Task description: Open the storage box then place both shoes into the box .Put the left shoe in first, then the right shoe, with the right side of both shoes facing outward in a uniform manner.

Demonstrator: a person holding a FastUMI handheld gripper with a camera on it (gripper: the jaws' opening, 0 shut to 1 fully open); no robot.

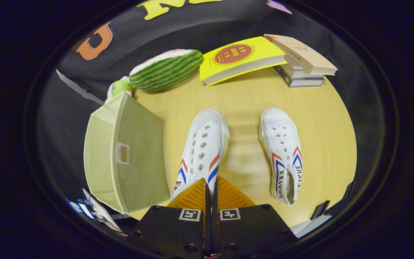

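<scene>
gripper view looks down on a pale wooden worktop [250, 104]. the tool [211, 187] has its fingers pressed together with almost no gap, nothing held between them, tips over the heel end of one white shoe [203, 147], though contact cannot be told. that shoe points toward 12 o'clock just ahead of the fingers. the second white shoe [282, 151] lies at 2 o'clock from the tips, apart from the first, toe also away. the beige fabric storage box [128, 151] sits at 10 o'clock, just beside the first shoe, its lid on. beyond, at 12 o'clock, lie a watermelon plush [165, 69], a yellow book [239, 59] and a stack of books [302, 61].
</scene>
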